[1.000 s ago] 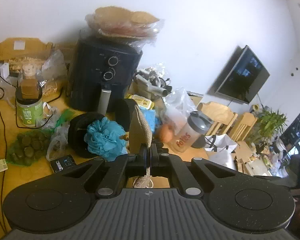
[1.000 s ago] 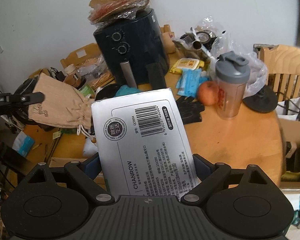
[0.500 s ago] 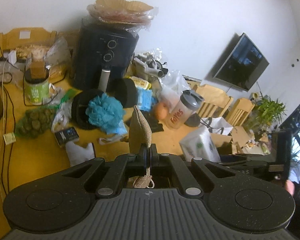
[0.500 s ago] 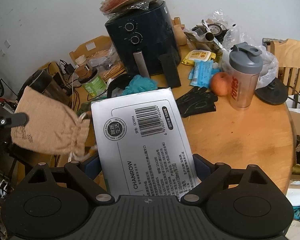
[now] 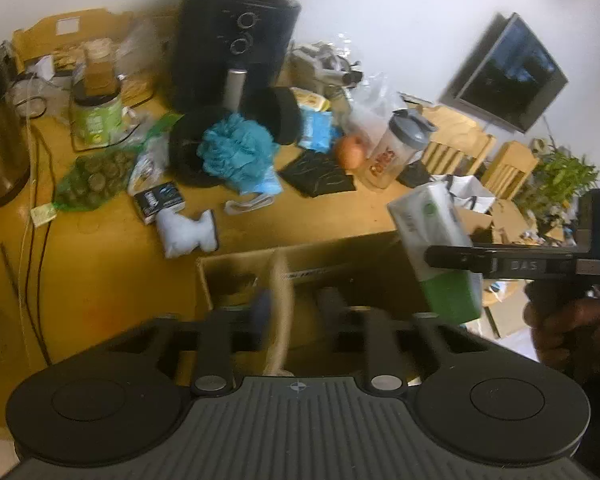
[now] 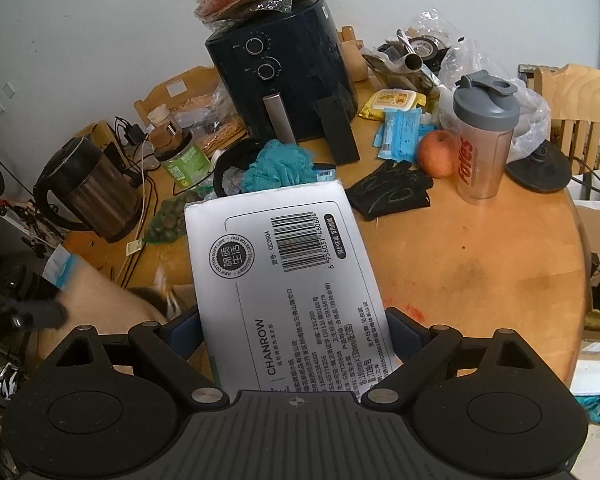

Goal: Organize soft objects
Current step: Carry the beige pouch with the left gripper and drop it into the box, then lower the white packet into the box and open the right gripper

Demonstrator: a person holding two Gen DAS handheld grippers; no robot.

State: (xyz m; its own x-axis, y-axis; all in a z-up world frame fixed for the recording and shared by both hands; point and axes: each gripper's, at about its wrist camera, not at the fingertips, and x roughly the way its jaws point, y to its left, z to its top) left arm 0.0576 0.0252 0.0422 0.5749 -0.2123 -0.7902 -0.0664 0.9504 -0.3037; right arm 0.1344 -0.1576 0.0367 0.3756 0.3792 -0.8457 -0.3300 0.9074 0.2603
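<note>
- Fingers of the left gripper (image 5: 290, 312) are spreading apart over an open cardboard box (image 5: 236, 268) at the near edge of the round wooden table (image 6: 480, 264); the burlap drawstring pouch (image 5: 280, 304) stands edge-on and blurred between them, and the pads no longer visibly press on it.
- Right gripper (image 6: 296, 332) stays clenched on a white tissue pack (image 6: 284, 280) printed with a barcode and "CHANROW", held above the table's near edge and just beside the box.
- From the left wrist camera, that pack (image 5: 436, 248) shows white and green, pinched in the right gripper to the right of the box.
- Behind the box on the table lie a small white plush toy (image 5: 188, 232), a teal bath pouf (image 5: 236, 152) and black gloves (image 5: 320, 172).
- At the table's far side stands a black air fryer (image 6: 284, 72); a shaker bottle (image 6: 484, 136) and an apple (image 6: 436, 154) sit to its right.
</note>
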